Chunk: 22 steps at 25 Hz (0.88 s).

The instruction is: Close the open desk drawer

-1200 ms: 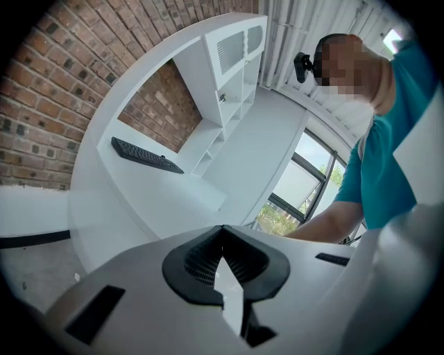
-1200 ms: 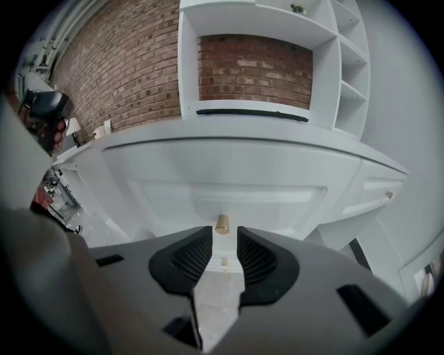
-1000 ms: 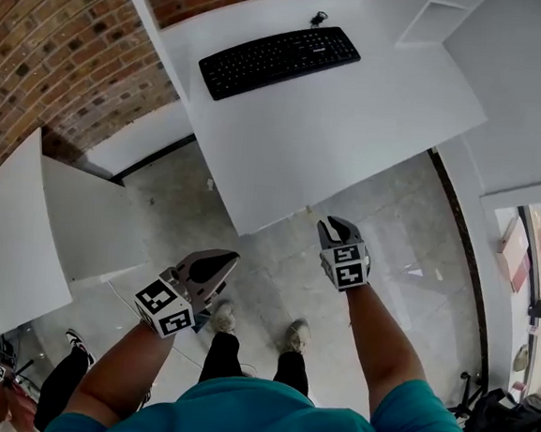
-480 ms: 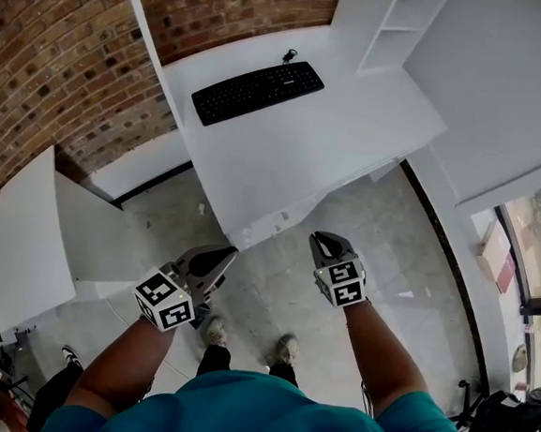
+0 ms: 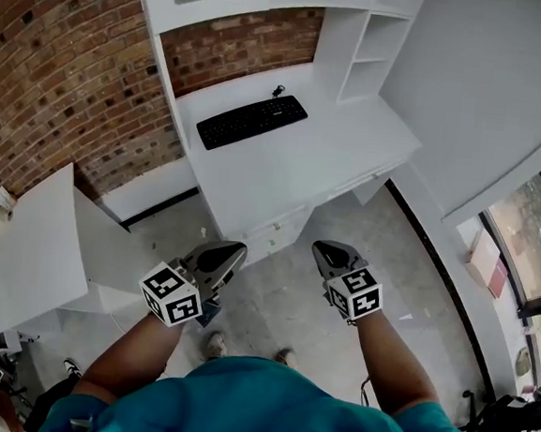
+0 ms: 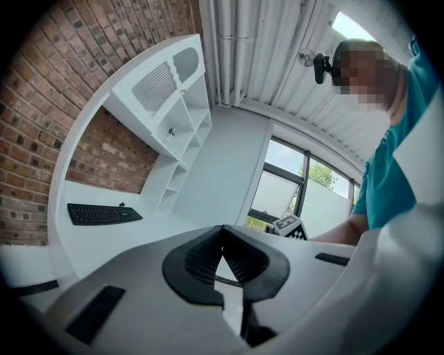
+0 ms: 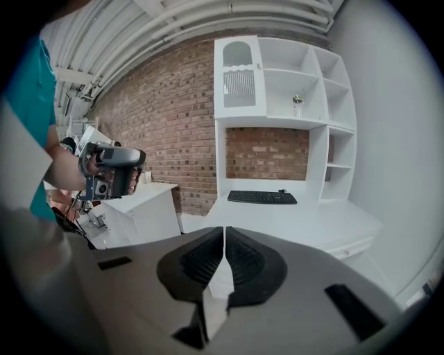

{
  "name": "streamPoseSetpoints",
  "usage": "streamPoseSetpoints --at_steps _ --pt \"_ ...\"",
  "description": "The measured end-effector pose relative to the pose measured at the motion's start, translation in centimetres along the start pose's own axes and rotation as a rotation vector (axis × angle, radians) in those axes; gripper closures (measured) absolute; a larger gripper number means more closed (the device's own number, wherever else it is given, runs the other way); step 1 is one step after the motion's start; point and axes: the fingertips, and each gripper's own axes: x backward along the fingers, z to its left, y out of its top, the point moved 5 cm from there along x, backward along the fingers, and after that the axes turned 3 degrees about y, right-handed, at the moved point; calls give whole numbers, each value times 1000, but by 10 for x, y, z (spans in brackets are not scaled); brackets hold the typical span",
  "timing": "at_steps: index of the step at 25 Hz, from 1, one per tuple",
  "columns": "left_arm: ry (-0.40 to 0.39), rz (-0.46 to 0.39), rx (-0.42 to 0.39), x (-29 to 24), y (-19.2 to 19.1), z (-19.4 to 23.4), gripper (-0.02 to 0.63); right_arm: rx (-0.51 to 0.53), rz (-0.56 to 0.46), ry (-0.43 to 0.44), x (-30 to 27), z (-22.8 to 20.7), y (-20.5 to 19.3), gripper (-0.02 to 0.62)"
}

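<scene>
While the left gripper point(image 5: 233, 249) and the right gripper point(image 5: 324, 251) hung over the grey floor point(image 5: 282, 301), well short of the desk, a white worktop point(image 5: 303, 171) stood ahead against a brick wall point(image 5: 67, 70). A black keyboard point(image 5: 251, 121) lay on its far part, long side parallel to the wall. White shelves point(image 5: 365, 54) rose at the far right. A low white cabinet point(image 5: 27, 255) stood to the left and a window point(image 5: 532, 233) to the right.

The drawer point(image 5: 276, 236) sat under the worktop's near edge. Its front faced the person and its long axis ran along that edge. It looked pushed in, flush with the desk front, and had small knobs on it. Open floor lay between it and the grippers.

The left gripper was closed tip to tip and held nothing. The right gripper had just been closing, its jaws drawn to a thin slit with nothing between them. Each gripper carried a cube point(image 5: 170, 296) of black-and-white square markers.
</scene>
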Motion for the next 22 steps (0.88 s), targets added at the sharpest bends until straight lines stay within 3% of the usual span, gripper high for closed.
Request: streamPoseSetpoints --at_steps 13,22 --pt "-17 -30 -132 28 56 -60 592 -77 -161 -36 109 14 64 572" --pt "-38 -57 -145 37 76 -75 592 -77 -276 -56 162 17 95 574"
